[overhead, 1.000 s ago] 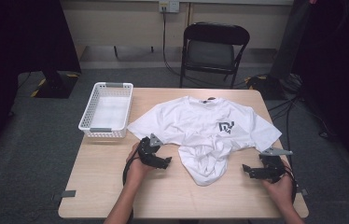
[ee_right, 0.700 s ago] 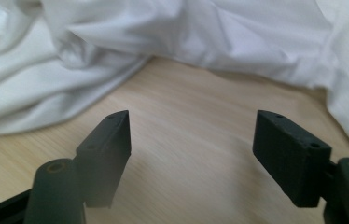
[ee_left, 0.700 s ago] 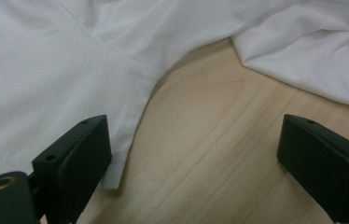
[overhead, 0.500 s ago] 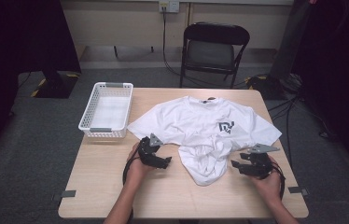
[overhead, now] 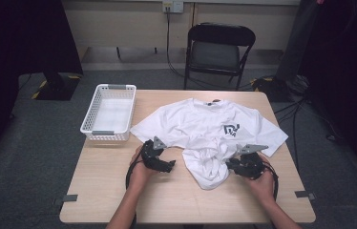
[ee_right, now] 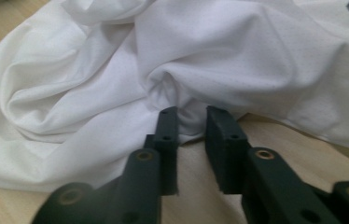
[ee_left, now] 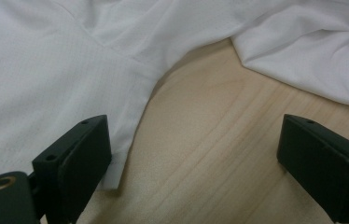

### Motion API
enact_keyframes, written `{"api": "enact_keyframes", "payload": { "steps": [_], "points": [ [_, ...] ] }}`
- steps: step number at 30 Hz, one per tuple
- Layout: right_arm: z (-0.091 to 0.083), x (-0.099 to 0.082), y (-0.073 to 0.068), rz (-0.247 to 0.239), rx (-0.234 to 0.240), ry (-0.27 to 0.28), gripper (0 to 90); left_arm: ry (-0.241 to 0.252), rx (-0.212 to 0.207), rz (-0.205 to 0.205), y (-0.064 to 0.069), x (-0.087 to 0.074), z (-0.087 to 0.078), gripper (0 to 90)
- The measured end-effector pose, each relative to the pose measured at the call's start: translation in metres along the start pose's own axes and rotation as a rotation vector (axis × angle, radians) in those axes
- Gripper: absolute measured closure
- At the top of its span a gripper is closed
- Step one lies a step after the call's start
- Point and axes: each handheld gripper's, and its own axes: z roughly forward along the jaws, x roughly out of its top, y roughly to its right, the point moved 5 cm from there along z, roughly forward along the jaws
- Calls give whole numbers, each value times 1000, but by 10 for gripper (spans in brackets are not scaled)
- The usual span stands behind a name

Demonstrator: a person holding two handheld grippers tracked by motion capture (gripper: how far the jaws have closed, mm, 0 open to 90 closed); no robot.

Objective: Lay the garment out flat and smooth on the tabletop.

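Note:
A white T-shirt (overhead: 205, 124) with a dark chest logo lies on the wooden table (overhead: 167, 200), its lower part bunched towards the front edge. My left gripper (overhead: 169, 166) rests open beside the shirt's left sleeve. In the left gripper view the sleeve hem (ee_left: 116, 163) lies by one jaw, and bare wood sits between the jaws of the left gripper (ee_left: 196, 140). My right gripper (overhead: 229, 165) is at the right side of the bunched cloth. Its jaws have just been closing, and in the right gripper view the right gripper (ee_right: 191, 114) pinches a fold of the shirt (ee_right: 233, 56) at its tips.
A white mesh basket (overhead: 105, 132) stands at the table's back left corner. A black folding chair (overhead: 219, 47) is behind the table. Bare wood runs along the front edge between the person's forearms.
The right gripper has moved left onto the bunched part of the shirt, and its jaws have narrowed around a fold. The left gripper has stayed where it was.

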Motion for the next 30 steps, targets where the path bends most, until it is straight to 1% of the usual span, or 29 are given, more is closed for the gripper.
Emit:
{"api": "enact_keyframes", "payload": {
  "steps": [1,2,3,5,7,10,14,17,19,20,21,22,24,25,27,28,30],
  "points": [
    [0,0,-1,-4,13,-2,844,0,0,0,0,0,0,92],
    [0,0,-2,-14,21,-2,871,0,0,0,0,0,0,92],
    [-2,0,-3,-21,24,-1,879,0,0,0,0,0,0,92],
    [-8,-1,-5,-20,39,6,884,0,-1,1,0,0,0,92],
    [-20,-4,-7,-5,66,29,886,0,-2,0,0,0,0,92],
    [-38,-10,-10,-2,88,52,889,0,-2,0,-1,0,0,93],
    [-58,-24,-18,-6,121,44,889,-1,-1,0,-1,0,0,94],
    [-70,-37,-20,4,142,40,887,-1,-1,0,-1,0,0,94],
    [-76,-45,-20,12,144,45,879,-1,-1,0,0,0,0,94],
    [-78,-48,-20,16,141,55,848,-1,-1,0,-1,0,0,94],
    [-80,-49,-18,25,122,65,819,-1,-1,0,-1,0,0,94],
    [-82,-50,-16,27,117,66,812,0,-1,-1,0,0,0,94],
    [-82,-51,-8,44,77,79,728,-1,-1,0,0,0,0,94],
    [-80,-51,0,55,40,73,724,-1,0,0,0,0,0,94],
    [-76,-49,15,88,-5,79,662,-1,0,0,-1,0,0,94],
    [-73,-49,22,95,-23,70,687,-1,-1,0,-1,0,0,94],
    [-66,-46,35,112,-59,64,677,-1,-1,0,-1,0,0,94]
  ]
}}
